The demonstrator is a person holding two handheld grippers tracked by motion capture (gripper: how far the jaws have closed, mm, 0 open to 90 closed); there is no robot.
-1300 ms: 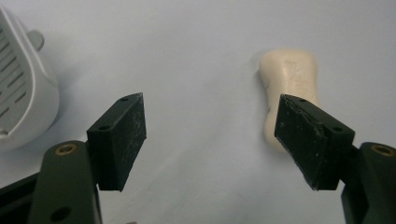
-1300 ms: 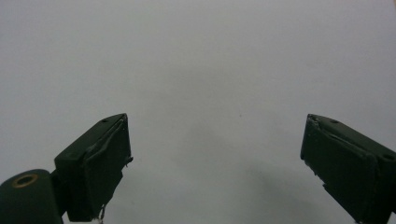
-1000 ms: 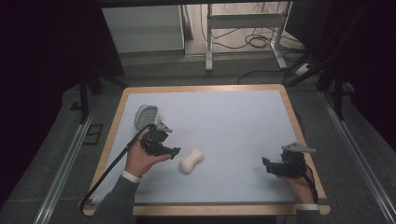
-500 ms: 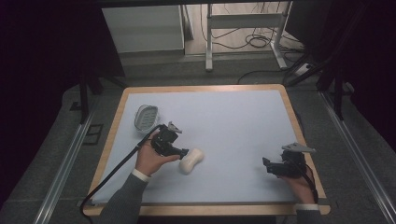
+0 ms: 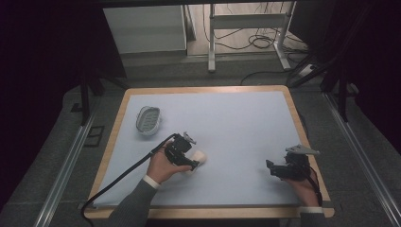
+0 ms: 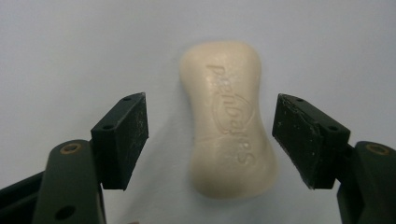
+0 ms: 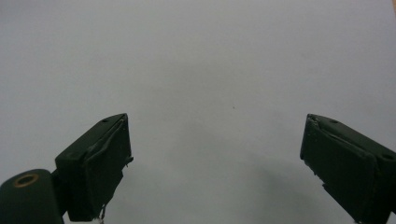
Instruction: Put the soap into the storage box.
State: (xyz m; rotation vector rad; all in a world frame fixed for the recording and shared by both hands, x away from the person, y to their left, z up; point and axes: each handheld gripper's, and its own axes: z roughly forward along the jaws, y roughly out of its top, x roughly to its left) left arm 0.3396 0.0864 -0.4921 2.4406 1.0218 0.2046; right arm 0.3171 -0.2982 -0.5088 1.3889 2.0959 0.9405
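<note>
Left hand-held gripper [image 6: 210, 140] straddles cream soap bar [image 6: 229, 121] embossed "Safeguard".

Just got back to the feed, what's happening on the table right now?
A person holds tongs in each hand over a light blue mat. The left tongs are open and straddle a cream bar of soap lying flat, one jaw on either side with gaps showing, so it is not gripped yet. The right tongs are open over bare mat near the right edge. A small grey soap dish sits toward the far left.
</note>
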